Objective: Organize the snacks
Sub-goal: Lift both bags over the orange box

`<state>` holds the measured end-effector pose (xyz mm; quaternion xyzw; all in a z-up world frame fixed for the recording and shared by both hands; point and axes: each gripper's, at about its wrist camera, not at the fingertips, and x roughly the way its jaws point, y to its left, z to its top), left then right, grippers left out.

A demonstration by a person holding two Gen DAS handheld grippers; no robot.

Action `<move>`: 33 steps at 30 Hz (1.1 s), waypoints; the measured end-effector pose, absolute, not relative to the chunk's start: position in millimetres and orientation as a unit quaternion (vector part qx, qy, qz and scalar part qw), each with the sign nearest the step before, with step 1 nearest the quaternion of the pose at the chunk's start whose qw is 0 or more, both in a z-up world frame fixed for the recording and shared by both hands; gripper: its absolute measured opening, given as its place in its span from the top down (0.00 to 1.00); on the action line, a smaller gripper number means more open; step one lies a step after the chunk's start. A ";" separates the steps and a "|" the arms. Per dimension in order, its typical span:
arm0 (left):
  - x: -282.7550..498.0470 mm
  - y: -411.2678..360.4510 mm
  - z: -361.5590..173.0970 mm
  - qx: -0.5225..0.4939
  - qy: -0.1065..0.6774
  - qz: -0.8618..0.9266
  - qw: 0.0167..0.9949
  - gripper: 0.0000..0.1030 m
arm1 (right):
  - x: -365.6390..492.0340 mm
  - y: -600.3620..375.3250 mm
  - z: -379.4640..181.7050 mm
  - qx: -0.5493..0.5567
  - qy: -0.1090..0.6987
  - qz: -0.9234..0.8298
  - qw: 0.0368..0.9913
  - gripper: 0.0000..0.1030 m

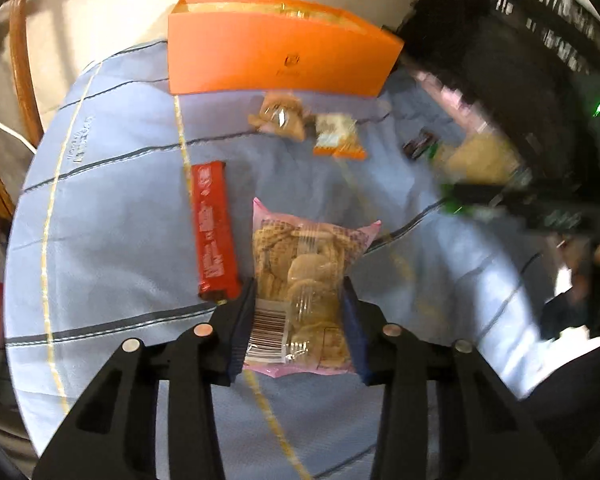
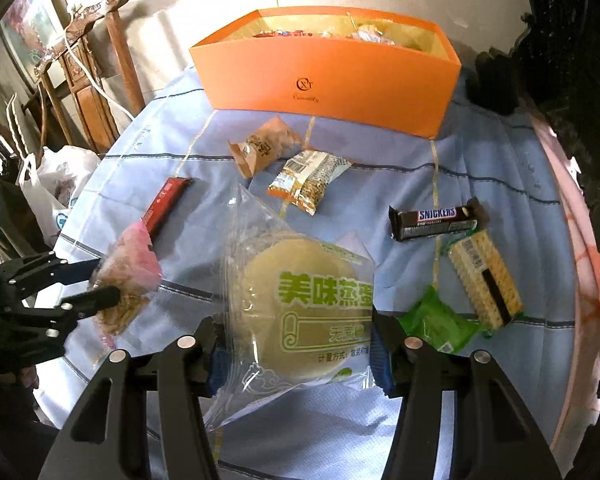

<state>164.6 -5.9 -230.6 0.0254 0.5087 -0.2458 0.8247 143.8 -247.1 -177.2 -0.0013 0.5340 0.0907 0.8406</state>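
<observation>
Left gripper [image 1: 300, 320] clamped on pink cracker bag [image 1: 300, 280], pads pressing both sides, bag over the blue tablecloth [image 1: 120, 240] just beside a red bar [image 1: 214, 236]. Right gripper [image 2: 296, 352] clamped on clear cake packet [image 2: 300, 304]. Orange box [image 2: 328, 88] at the far edge, snacks inside. Snickers bar [image 2: 436, 218], wafer pack [image 2: 486, 276], green packet [image 2: 440, 320] loose on the cloth.
</observation>
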 end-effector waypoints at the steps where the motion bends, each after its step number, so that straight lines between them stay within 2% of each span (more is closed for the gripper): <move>1: 166.3 -6.8 -238.7 0.026 0.519 -0.241 0.820 0.61 | 143.3 -246.8 -178.1 0.000 0.536 0.090 0.839 0.46; 4: 163.0 -12.2 -259.1 0.048 0.512 -0.225 0.827 0.51 | 139.5 -245.5 -182.1 0.001 0.543 0.090 0.835 0.46; 5: 159.9 -18.6 -263.8 0.075 0.505 -0.219 0.831 0.41 | 138.3 -245.2 -182.8 0.000 0.545 0.090 0.834 0.46; 6: 157.6 -23.4 -268.2 0.095 0.503 -0.213 0.832 0.26 | 136.8 -244.5 -183.1 -0.001 0.546 0.089 0.833 0.46; 8: 149.9 -31.4 -274.3 0.138 0.488 -0.205 0.837 0.21 | 134.8 -246.0 -182.9 0.000 0.547 0.086 0.833 0.46; 9: 149.4 -30.1 -272.8 0.129 0.488 -0.211 0.837 0.37 | 134.0 -246.8 -182.6 0.000 0.546 0.084 0.833 0.46; 11: 149.9 -25.7 -265.1 0.118 0.481 -0.212 0.842 0.51 | 133.1 -249.6 -181.3 0.002 0.544 0.080 0.835 0.46; 12: 150.5 -23.2 -261.5 0.111 0.480 -0.215 0.843 0.54 | 133.1 -250.5 -181.0 0.004 0.543 0.079 0.836 0.46; 18: 152.5 -19.6 -213.2 0.084 0.443 -0.222 0.865 0.55 | 133.3 -250.1 -175.3 0.007 0.535 0.080 0.841 0.46; 22: 172.9 -25.2 -169.1 0.074 0.411 -0.197 0.887 0.55 | 141.6 -242.9 -152.0 -0.004 0.507 0.087 0.858 0.46; 30: 254.7 -42.0 -59.5 0.048 0.342 -0.136 0.929 0.55 | 191.1 -246.7 -36.8 -0.003 0.399 0.065 0.914 0.46; 33: 273.8 -51.2 -33.6 0.051 0.326 -0.128 0.935 0.55 | 210.6 -252.5 -3.4 -0.008 0.376 0.056 0.925 0.46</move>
